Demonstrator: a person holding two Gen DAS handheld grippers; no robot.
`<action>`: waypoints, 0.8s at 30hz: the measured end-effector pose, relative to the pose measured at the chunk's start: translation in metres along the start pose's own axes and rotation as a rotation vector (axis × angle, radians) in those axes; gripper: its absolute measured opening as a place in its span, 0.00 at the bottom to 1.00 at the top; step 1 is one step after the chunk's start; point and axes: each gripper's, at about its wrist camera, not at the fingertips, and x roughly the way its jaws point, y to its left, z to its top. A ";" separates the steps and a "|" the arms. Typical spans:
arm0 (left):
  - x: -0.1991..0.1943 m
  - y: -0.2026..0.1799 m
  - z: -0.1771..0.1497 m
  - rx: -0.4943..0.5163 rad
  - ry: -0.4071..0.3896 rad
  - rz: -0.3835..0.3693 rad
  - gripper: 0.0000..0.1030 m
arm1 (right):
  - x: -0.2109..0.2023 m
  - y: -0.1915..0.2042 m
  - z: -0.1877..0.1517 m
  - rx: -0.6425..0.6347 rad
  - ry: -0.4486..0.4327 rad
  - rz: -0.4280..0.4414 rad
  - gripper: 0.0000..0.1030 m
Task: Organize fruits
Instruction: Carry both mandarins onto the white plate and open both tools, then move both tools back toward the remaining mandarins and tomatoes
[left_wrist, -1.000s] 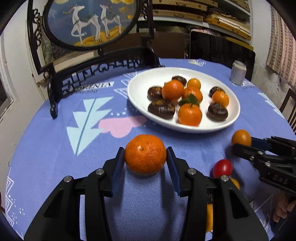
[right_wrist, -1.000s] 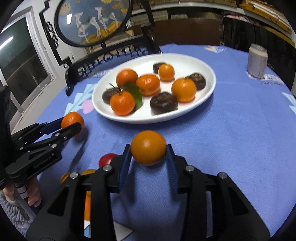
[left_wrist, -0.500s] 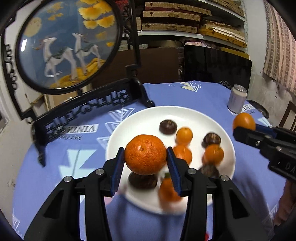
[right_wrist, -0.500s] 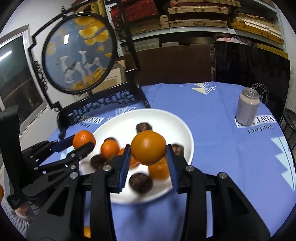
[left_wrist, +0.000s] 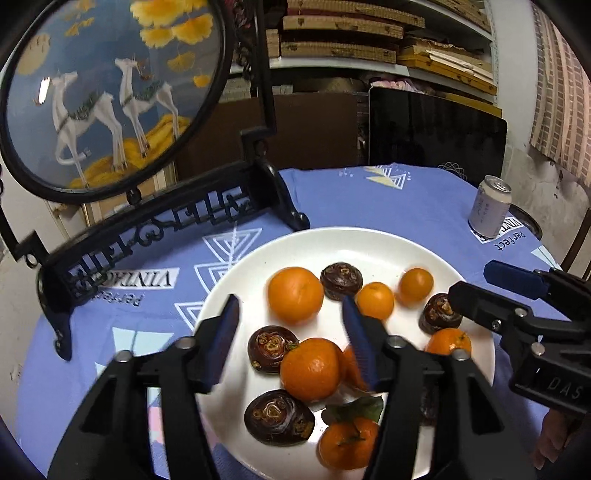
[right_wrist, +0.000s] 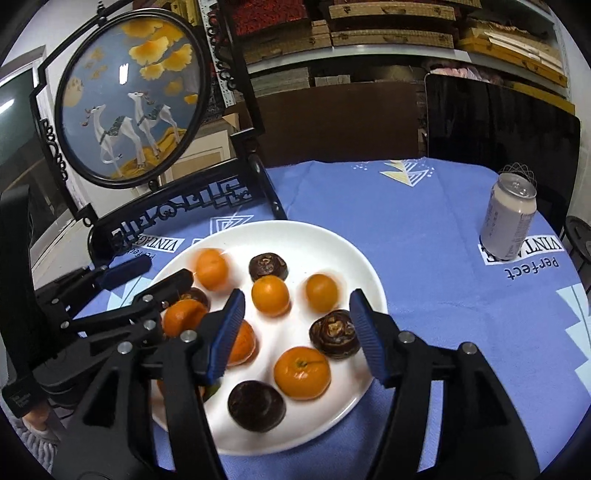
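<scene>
**Letting fruit go over the plate — both grippers**

The blue-clothed table (left_wrist: 406, 199) carries everything. At its far left stands one round painted screen (left_wrist: 107, 92) in a black carved stand. In front of it lies one white plate (left_wrist: 369, 243), where the task's fruit is gathered.

Both grippers hang over the plate, the left one over its left half and the right one over its middle. The left gripper (left_wrist: 291, 306) has its jaws about half apart and opening. Nothing is between them; the fruit seen through the gap lies below, on the plate. The right gripper (right_wrist: 297, 299) is in the same condition: half apart, opening, holding nothing.

To do the release well, let the jaws finish spreading before you move. Two oranges look smeared, probably because they are rolling, so hold steady until they settle. Then lift straight up and back. The fingers sit close over the fruit, and a sideways sweep could knock a piece over the low rim. Keep the two tools apart as you withdraw, since their tips are near each other.

Count:
- one drink can (right_wrist: 509, 218), well apart from the plate at the right
- seven oranges (left_wrist: 295, 294), one with a leaf and one half hidden behind a finger
- at least four dark brown fruits (left_wrist: 340, 280) — a fifth may be hidden behind the left gripper
</scene>
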 end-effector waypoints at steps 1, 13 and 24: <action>-0.006 -0.002 0.000 0.011 -0.014 0.010 0.61 | -0.003 0.001 0.000 -0.002 -0.003 0.001 0.60; -0.081 0.007 -0.028 -0.003 -0.068 0.034 0.63 | -0.071 0.018 -0.042 -0.017 -0.011 0.054 0.66; -0.142 0.013 -0.096 -0.005 -0.075 0.072 0.63 | -0.122 0.062 -0.116 -0.078 0.024 0.154 0.71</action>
